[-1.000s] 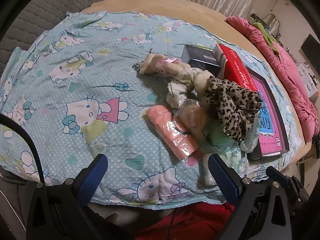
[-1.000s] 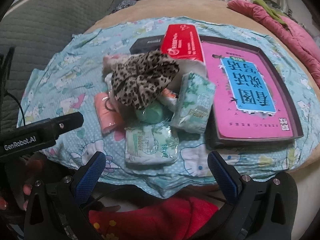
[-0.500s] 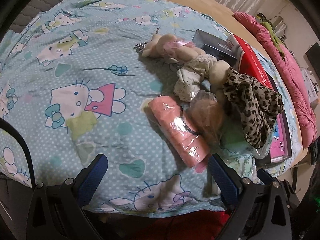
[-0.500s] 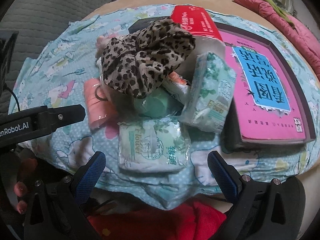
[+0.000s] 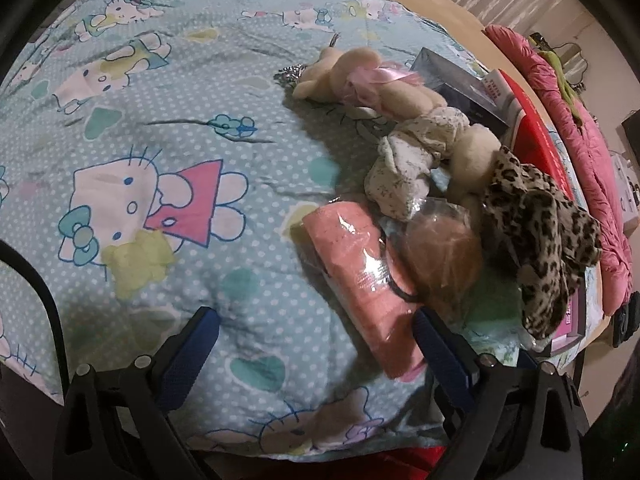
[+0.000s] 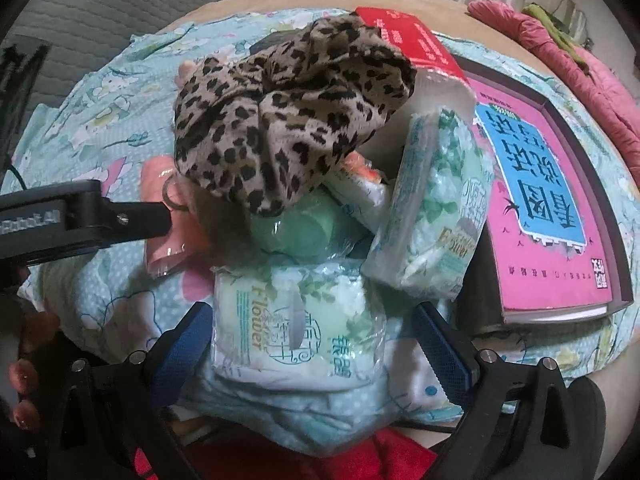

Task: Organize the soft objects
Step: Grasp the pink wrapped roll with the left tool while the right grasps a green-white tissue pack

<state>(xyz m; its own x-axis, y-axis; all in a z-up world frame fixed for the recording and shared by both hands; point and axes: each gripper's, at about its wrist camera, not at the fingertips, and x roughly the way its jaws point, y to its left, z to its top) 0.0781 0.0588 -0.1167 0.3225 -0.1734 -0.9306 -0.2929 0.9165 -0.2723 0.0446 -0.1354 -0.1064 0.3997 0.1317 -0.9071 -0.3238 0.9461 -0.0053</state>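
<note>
A heap of soft things lies on the cartoon-cat bedsheet (image 5: 160,160). On top sits a leopard-print cloth (image 6: 288,120). Below it are a green wrapped bundle (image 6: 304,224) and two flower-print tissue packs, one flat (image 6: 296,332) and one leaning (image 6: 432,220). My right gripper (image 6: 312,344) hovers over the flat pack with its jaws closing. The pack is between the fingers and the pads stand clear of it. My left gripper (image 5: 314,344) is open above the sheet, its right finger beside a pink wrapped towel (image 5: 360,280). A cream plush toy (image 5: 360,80) and a floral cloth (image 5: 404,168) lie further back.
A pink book (image 6: 548,200) lies right of the heap, with a red box (image 6: 408,40) and a dark box (image 5: 456,80) behind it. A pink quilt (image 5: 580,140) runs along the bed's right edge. The person's hand (image 6: 28,360) holds the left gripper's body (image 6: 100,220) at the left.
Both grippers have sunk toward the bed, so the heap looks larger in both views. The left one has come close to the pink towel, the right one has come down over the flat tissue pack.
</note>
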